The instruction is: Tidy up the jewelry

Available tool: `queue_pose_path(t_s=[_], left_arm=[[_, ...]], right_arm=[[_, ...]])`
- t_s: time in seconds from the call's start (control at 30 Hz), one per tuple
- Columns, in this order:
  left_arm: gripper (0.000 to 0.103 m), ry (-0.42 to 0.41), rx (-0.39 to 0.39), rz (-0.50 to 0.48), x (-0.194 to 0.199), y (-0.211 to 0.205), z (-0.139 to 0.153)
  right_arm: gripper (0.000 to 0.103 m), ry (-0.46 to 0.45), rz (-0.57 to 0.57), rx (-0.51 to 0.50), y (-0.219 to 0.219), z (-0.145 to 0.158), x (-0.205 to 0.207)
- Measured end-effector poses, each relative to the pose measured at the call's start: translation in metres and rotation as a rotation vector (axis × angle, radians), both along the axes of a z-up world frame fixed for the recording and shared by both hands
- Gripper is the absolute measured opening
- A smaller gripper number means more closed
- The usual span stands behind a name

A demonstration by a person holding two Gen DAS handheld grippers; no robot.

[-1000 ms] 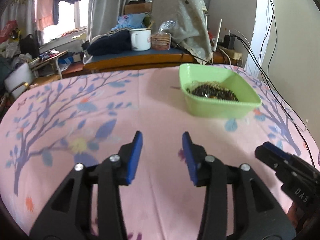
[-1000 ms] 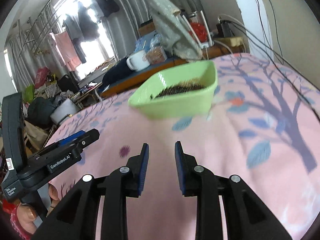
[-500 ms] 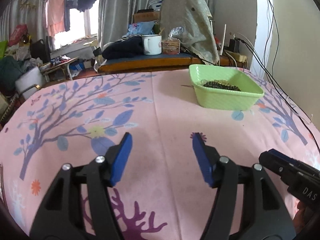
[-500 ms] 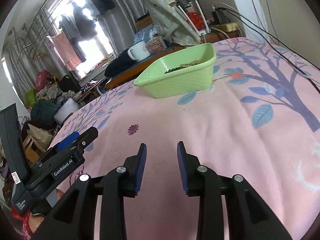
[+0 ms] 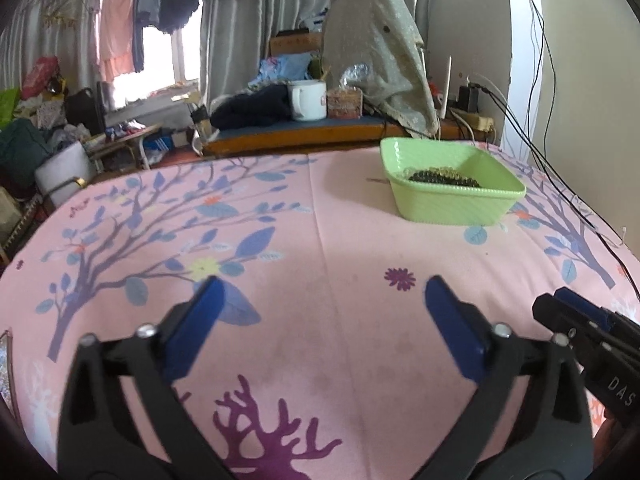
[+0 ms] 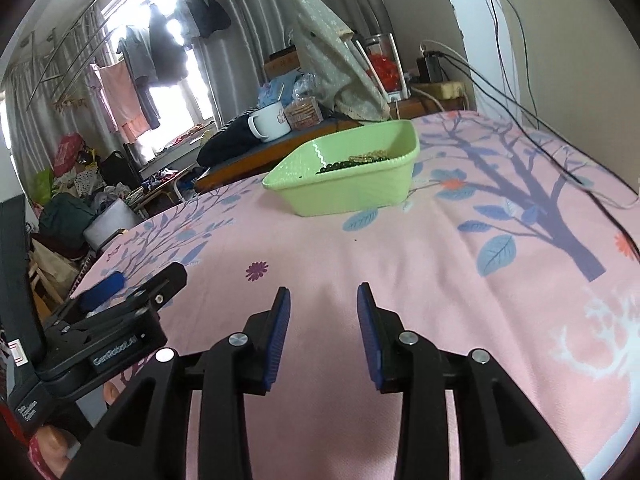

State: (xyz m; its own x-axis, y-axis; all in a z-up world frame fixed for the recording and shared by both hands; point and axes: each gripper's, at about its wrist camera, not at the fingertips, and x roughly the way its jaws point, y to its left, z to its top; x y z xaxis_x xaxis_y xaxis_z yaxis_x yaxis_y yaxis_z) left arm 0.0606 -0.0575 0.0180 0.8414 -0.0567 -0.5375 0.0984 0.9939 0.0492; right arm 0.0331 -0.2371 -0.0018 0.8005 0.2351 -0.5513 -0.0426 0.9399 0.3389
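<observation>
We hold both grippers spread and empty: left gripper (image 5: 318, 304), right gripper (image 6: 322, 320). The green tray (image 6: 360, 194) of beads (image 5: 444, 178) lies ahead, nearer our right.

Left claw (image 5: 320, 316): jaws spread wide, nothing between the blue pads. Right claw (image 6: 323, 334): jaws parted at a moderate gap, nothing held. The two claws sit side by side, both pointing forward, held low.

Dark beads (image 5: 443, 178) (some gold), green tray (image 5: 452, 204)
</observation>
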Motion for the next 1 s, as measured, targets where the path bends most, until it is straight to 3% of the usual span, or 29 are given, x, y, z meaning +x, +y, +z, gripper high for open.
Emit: queue_pose_path(t_s=[0.17, 1.0], left_arm=[[0.097, -0.007, 0.042, 0.008, -0.001, -0.005, -0.0003], [0.097, 0.02, 0.039, 0.002, -0.0015, -0.0032, -0.0043]], right_arm=[[0.006, -0.034, -0.019, -0.023, 0.002, 0.0048, -0.0055], [0.006, -0.044, -0.031, -0.028, 0.0019, 0.0055, -0.0073]])
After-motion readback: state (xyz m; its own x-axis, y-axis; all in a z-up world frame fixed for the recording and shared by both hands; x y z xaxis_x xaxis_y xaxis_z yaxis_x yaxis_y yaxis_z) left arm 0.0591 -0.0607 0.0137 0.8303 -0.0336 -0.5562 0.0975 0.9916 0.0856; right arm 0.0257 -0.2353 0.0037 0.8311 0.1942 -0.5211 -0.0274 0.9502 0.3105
